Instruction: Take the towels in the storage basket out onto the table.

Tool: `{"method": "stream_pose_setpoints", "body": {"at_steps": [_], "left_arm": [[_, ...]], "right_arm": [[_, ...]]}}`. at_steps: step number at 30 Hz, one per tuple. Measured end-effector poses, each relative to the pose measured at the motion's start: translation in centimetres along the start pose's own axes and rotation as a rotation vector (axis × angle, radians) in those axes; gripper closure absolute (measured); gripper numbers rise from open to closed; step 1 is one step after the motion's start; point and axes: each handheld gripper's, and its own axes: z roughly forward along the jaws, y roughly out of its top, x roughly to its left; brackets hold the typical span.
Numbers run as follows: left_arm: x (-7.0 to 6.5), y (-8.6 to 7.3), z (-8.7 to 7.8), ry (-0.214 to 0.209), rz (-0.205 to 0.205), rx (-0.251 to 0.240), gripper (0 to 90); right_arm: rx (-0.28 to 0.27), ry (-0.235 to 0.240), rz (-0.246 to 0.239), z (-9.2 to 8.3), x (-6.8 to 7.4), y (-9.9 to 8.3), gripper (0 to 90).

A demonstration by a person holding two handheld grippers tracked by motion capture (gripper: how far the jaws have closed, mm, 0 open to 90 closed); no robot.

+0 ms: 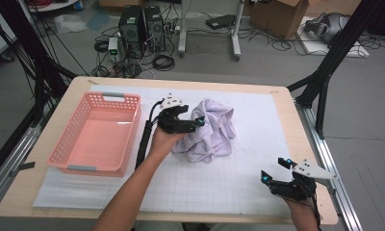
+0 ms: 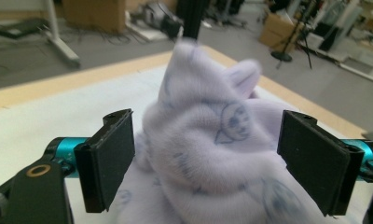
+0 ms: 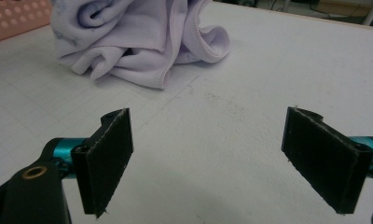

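A crumpled pale lilac cloth (image 1: 211, 131) with a faint printed pattern lies heaped in the middle of the white grid mat (image 1: 229, 185). My left gripper (image 1: 193, 117) reaches into its left side, held by a bare hand and forearm. In the left gripper view the jaws stand wide with a raised fold of the cloth (image 2: 208, 140) between them, and the pads do not press on it; the left gripper (image 2: 205, 163) is open. My right gripper (image 1: 275, 169) rests near the table's front right corner, open (image 3: 205, 163) over bare mat, with the cloth (image 3: 128, 42) farther off.
A pink plastic basket (image 1: 65, 139) stands on the table's left part, beside the left forearm, and its corner (image 3: 17, 16) shows in the right gripper view. Beyond the far edge, computers, cables and boxes crowd the floor. Black frame legs flank the table.
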Motion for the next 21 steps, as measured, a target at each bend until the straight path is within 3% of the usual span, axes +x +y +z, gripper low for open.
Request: {"method": "stream_pose_setpoints", "body": {"at_steps": [4,12,21], "left_arm": [[0.2,-0.5,-2.6,-0.028,-0.005,-0.038,19.3],[-0.1,-3.6,-6.8,-0.062,-0.003,-0.072,19.3],[-0.6,-7.0,-9.1,-0.08,0.008,-0.069,20.7]], "right_arm": [[0.001,0.0,0.003,0.0,0.1,0.0,15.1],[0.007,-0.003,0.007,0.1,0.2,0.0,15.1],[0.008,-0.007,0.005,0.4,0.3,0.0,15.1]]}}
